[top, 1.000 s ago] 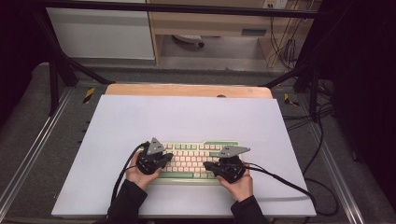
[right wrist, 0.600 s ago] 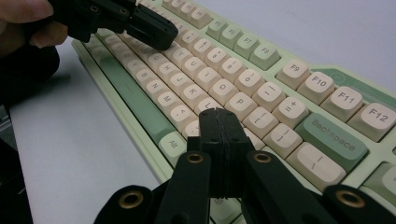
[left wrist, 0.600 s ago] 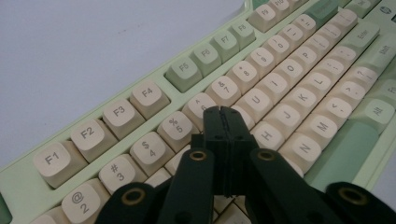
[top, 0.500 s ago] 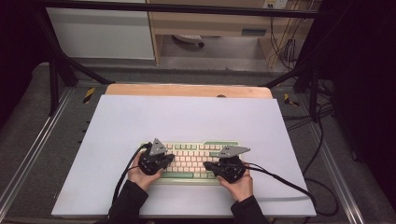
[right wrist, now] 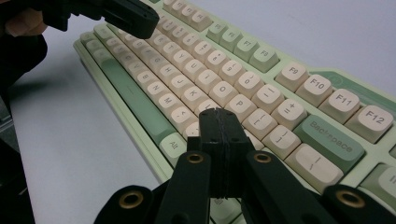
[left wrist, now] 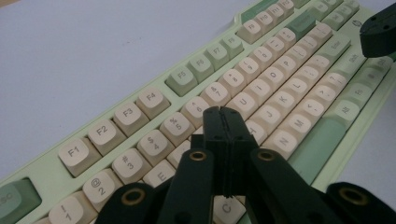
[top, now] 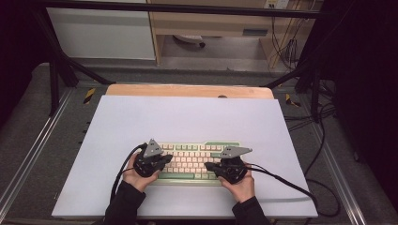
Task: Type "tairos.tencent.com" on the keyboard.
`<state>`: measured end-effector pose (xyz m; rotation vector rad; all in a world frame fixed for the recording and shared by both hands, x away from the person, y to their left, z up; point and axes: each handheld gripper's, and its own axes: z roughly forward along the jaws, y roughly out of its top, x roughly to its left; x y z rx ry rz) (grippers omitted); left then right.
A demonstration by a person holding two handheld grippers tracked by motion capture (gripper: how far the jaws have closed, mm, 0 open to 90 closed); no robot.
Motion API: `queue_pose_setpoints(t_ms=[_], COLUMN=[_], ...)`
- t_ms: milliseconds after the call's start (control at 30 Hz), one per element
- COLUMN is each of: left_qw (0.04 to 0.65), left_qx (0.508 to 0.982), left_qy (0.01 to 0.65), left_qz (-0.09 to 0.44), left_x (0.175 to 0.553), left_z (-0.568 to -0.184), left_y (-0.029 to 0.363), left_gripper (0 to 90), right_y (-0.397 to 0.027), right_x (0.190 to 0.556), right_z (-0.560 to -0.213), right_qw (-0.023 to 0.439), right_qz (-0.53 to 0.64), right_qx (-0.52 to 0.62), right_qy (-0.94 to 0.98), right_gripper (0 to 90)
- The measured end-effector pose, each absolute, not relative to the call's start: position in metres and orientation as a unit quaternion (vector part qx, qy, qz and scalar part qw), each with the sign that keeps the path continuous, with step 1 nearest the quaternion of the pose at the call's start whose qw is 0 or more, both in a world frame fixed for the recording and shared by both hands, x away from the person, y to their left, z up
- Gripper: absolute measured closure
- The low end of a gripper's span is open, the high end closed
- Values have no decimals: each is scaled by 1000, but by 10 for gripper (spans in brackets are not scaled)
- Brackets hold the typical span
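In the high view there is one keyboard [top: 197, 161], two hands and two tools: the left hand-held gripper [top: 165, 159] and the right hand-held gripper [top: 209, 167]. The keyboard lies flat on the white sheet of the bench [top: 187, 117], close to the near edge and a little left of the middle. It has a pale green case, cream keys and darker green keys on its near row. Each hand-held gripper hovers over one end of it, tips pointing inward. Bare sheet stretches wide on the far side and to both flanks; only a narrow strip is free toward the person.

In the left gripper view the left hand-held gripper [left wrist: 223, 114] has its black jaws pressed together, empty, tips just above the letter keys near the row of U and J. The function keys run along the far row.

In the right gripper view the right hand-held gripper [right wrist: 219, 116] is likewise pressed together on nothing, over the keys beside P, with Backspace [right wrist: 329, 136] to the right.
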<state>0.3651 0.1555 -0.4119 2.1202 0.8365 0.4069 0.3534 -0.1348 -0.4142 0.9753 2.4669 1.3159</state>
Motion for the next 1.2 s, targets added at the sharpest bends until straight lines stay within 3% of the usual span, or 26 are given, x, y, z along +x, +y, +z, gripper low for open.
queue_pose_setpoints(t_ms=[1200], left_qw=[402], left_qx=[826], left_qy=[359], left_qz=[166], left_x=[342], left_z=[-417], left_y=[213], left_gripper=[898], right_y=[-119], right_x=[363], right_z=[-407], right_qw=[88], right_qz=[451], right_qx=[321], right_qy=[829], right_gripper=[900])
